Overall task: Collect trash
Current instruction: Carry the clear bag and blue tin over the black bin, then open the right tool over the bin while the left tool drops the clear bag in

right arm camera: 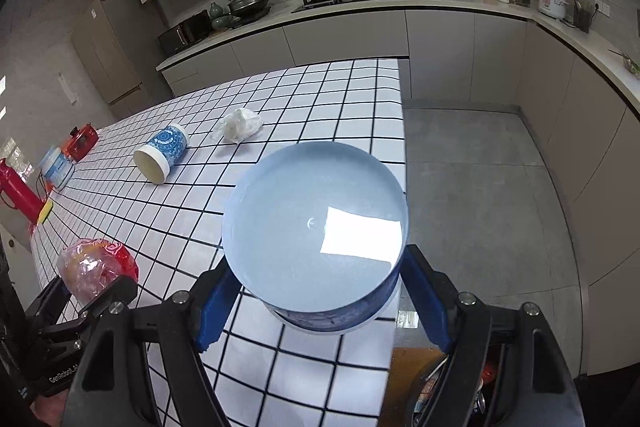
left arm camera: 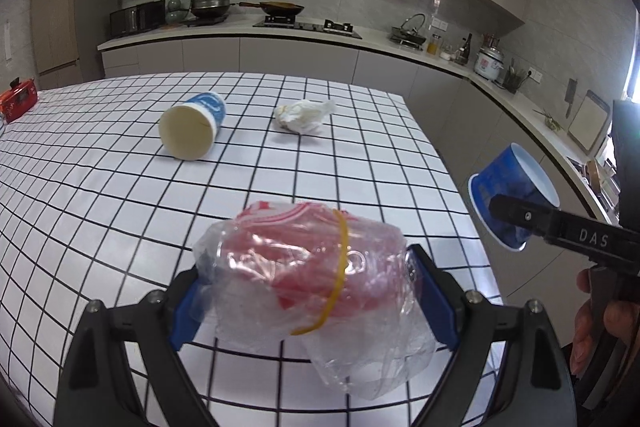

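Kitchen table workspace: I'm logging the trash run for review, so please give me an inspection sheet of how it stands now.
Surface: table under a white cloth with a black grid.
Job's things: paper cup lying on its side; crumpled tissue beside it, apart; plastic-wrapped red item and blue cup both lifted.
Clutter: red pot and a small tub at the far left edge.
Grippers: left gripper shut on the plastic-wrapped red item; right gripper shut on the blue cup, its mouth toward the camera, empty.
Cables: nothing seen.
Surroundings: kitchen counter with stove and pans; grey floor right of the table.
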The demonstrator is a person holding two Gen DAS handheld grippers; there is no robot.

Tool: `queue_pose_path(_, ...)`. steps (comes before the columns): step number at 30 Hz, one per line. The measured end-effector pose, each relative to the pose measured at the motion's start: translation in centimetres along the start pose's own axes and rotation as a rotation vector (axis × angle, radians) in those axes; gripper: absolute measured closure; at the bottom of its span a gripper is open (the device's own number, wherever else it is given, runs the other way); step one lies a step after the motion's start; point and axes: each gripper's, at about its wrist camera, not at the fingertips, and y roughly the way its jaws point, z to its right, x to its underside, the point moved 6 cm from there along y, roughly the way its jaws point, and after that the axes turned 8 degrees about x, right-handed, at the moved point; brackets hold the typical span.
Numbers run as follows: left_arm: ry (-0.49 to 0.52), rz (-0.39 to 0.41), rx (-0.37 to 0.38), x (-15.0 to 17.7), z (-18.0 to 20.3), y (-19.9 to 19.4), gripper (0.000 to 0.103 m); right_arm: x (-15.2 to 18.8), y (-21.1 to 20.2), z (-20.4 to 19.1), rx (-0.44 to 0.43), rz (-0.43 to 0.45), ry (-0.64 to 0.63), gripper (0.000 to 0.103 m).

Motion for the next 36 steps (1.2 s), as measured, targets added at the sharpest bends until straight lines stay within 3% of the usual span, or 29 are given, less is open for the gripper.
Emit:
queue_pose_path(11,0.061,-0.015,0.072,1.5,7.9,0.6,0.013,2.5,-3.5,7.5,0.052,0.013,0.058,0.023)
queue_pose_path(25,0.155,-0.063,0.193,5.5,21.2,2.7,0.013,10.1,-6.3,20.9,0.144,-0.043,0.169,0.023)
queue_pose_path(36,0.189,-0.110,0.223,9.6,27.3,4.2,0.013,17.5,-3.2,25.2,0.125,-0.175,0.172,0.023)
